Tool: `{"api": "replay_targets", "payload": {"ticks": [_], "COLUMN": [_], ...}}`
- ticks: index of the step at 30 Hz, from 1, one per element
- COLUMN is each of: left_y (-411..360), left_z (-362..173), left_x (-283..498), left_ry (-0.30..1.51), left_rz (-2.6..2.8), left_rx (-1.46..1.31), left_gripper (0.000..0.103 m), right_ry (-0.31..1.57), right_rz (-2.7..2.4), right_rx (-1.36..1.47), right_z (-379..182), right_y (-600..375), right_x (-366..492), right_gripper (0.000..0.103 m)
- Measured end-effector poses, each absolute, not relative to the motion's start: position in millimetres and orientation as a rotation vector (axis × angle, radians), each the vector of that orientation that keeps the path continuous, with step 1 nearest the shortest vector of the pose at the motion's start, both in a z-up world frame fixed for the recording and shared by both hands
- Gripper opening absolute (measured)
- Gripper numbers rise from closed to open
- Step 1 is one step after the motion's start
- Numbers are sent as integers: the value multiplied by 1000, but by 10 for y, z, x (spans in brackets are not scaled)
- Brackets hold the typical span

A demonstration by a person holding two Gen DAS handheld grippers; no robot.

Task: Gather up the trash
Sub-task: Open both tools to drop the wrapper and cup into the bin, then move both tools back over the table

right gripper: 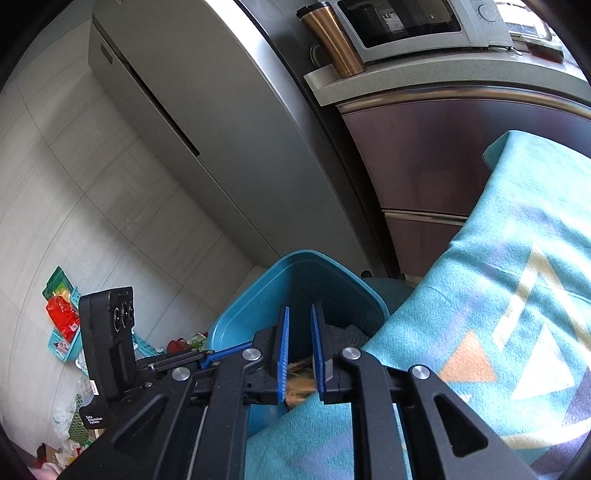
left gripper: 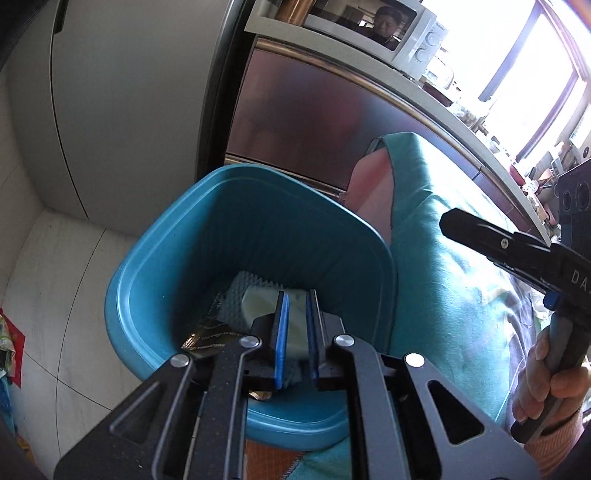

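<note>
A blue plastic trash bin [left gripper: 177,258] stands on the floor against a teal-blanketed surface. Inside it lie a pale foam wrap [left gripper: 255,295], a whitish piece and a gold-brown wrapper [left gripper: 210,338]. My left gripper [left gripper: 297,332] hangs over the bin's mouth, jaws open a small gap, nothing between them. My right gripper [right gripper: 300,350] is also open and empty, above the blanket's edge [right gripper: 332,424] beside the bin [right gripper: 240,325]. The right gripper's body shows in the left wrist view [left gripper: 517,251], held by a hand.
A grey fridge [right gripper: 207,122] and a steel cabinet [right gripper: 424,166] stand behind the bin. A microwave [right gripper: 406,26] and a copper tumbler [right gripper: 332,40] are on the counter. Trash and teal baskets [right gripper: 62,325] litter the tiled floor at left.
</note>
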State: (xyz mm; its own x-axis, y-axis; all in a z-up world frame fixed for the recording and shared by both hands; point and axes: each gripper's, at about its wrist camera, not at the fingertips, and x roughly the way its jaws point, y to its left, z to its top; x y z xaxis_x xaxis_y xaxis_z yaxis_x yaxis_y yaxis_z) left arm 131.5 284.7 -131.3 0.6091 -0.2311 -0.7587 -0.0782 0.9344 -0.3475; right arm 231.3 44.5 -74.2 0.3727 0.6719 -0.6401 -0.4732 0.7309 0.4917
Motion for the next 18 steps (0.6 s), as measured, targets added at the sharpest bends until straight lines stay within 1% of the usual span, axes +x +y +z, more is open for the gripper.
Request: {"api": "replay_targets", "payload": {"ticks": [3,5,9,17,18], "left_y": [2805,2774,2668,2280,2210], "left_z": [-1253,-1194,-1051,-658,-611], "left_x": [1280,1247,1163,924,896], "left_ry": [900,884,845,731,718], "left_rz": [-96,-105,-126,-233,-251], "left_rx": [-359,-356,-332,-249,-236], "left_gripper": [11,15,18,31,32], "right_ry": [929,922,907,829,817], "right_rz": [747,748,759,760,758], "right_rx": [249,249,254,223,219], "right_z": [-724,-712,-650,-406,-372], "right_y": [417,378,286,23,-27], "right_x": [2322,2284,2199,1920,1877], "right_gripper": [13,16,17,24,27]}}
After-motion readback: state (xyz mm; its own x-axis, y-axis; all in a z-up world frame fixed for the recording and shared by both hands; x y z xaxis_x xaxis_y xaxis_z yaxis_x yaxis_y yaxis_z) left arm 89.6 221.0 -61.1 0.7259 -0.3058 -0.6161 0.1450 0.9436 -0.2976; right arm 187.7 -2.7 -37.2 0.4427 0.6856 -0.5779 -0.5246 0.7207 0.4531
